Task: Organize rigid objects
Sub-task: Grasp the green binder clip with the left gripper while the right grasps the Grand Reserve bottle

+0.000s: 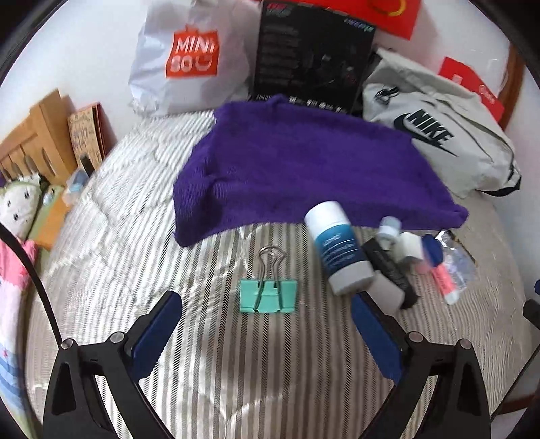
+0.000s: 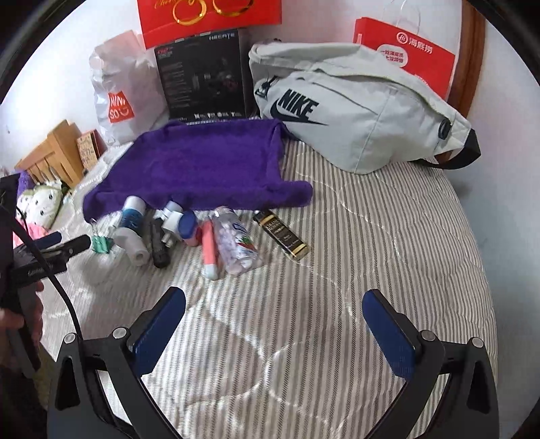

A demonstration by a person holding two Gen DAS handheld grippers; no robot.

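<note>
I saw fuzzy purple cloth [image 1: 303,169], a matt mint binder clip [image 1: 268,297] with wire handles, and a smooth plastic bottle [image 1: 341,246].

Soft daylight is filling both views — the white wall [image 2: 320,30] is washing out toward twelve o'clock. Fisheye bending is curving the striped bedcover [image 1: 216,371] toward the black corners. Motion blur is smearing the purple cloth's [image 1: 303,169] edges; shadows are staying faint.

Binder clip [image 1: 268,293] on bed [image 1: 135,209], left of bottle [image 1: 339,250]; cloth [image 1: 303,172] behind both. Tube [image 2: 210,248] and box [image 2: 281,234] right of bottle; bag [image 2: 354,108] behind, right of cloth.
</note>
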